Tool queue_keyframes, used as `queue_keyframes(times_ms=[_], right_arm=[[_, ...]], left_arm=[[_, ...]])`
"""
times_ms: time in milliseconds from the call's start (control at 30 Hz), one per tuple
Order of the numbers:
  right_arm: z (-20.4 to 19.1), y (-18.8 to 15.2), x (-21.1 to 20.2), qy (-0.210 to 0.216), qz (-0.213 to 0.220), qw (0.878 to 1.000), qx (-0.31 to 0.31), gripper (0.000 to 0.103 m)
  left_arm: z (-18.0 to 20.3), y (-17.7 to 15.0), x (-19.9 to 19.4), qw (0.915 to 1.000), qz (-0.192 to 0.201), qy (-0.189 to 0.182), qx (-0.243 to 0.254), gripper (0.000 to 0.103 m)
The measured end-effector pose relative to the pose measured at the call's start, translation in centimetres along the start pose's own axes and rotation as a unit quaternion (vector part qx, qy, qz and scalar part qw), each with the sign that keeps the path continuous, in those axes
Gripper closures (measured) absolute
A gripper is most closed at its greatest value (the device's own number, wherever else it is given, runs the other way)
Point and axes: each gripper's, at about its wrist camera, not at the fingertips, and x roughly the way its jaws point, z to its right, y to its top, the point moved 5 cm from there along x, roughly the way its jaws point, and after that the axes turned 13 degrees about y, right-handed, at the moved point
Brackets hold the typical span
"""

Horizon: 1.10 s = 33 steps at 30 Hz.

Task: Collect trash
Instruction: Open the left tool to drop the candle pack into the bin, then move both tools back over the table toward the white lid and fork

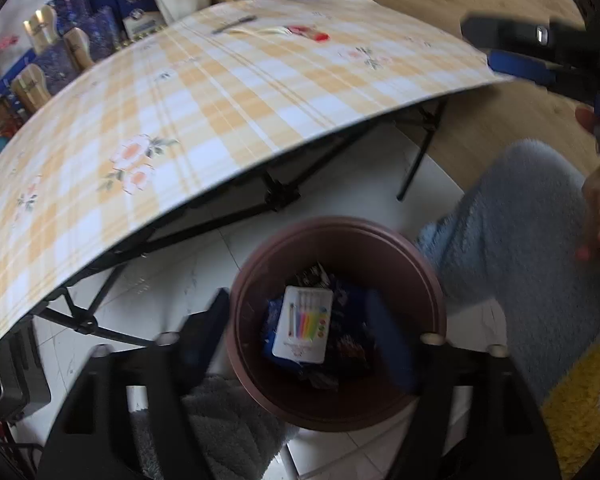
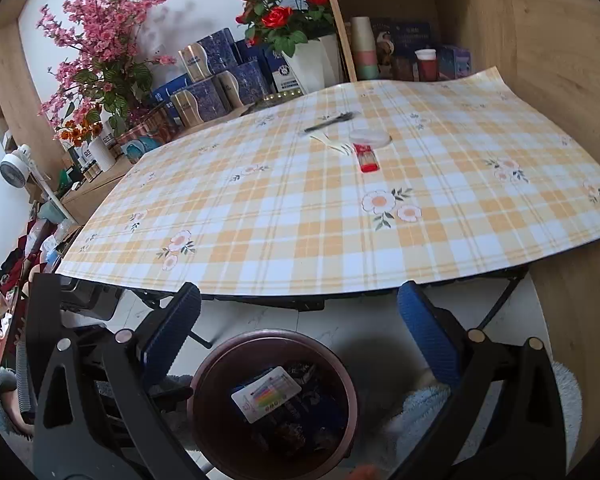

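Both the left gripper [image 1: 300, 344] and right gripper [image 2: 300, 320] gape empty; the small red plastic wrapper [image 2: 367, 158] at upper centre of the checked surface [image 2: 260, 220] looks light, probably crinkly, best pinched across its narrow sides.

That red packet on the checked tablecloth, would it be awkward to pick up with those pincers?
Probably a little. The red packet lies flat on the tablecloth, so the fingers may struggle to get under it. It looks thin and small, so likely light and apt to slide when nudged. Its glossy surface suggests a slippery wrapper, though how stiff it is I cannot tell.
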Motion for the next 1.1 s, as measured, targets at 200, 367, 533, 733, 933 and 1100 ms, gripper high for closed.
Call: queue_keyframes(times_ms=[200,367,533,733,933,1100], right_arm=[[0.1,-0.5,0.6,-0.002,-0.01,1.0,-0.007,0.006],[0.1,-0.2,0.9,0.001,-0.019,1.0,-0.011,0.006],[0.8,0.8,1.1,0.004,-0.017,1.0,-0.001,0.006],[2.3,2.7,1.5,0.006,-0.029,0.999,0.013,0.006],[3.0,5.4,1.7,0.002,-0.037,0.999,0.009,0.006],[3.3,7.3,2.1,-0.021,-0.042,0.999,-0.023,0.006]], left_arm=[[-3.3,0.2,-2.2,0.9957,0.042,0.019,-0.08,0.007],[-6.5,0.7,-3.9,0.9847,0.065,0.029,-0.159,0.006],[-8.7,1.6,-4.7,0.974,0.071,0.048,-0.21,0.006],[-11.0,4.3,-6.6,0.9638,0.124,0.046,-0.232,0.006],[-12.4,8.2,-6.7,0.9635,0.153,0.05,-0.214,0.006],[-11.6,11.1,-6.1,0.9722,0.157,0.047,-0.167,0.006]])
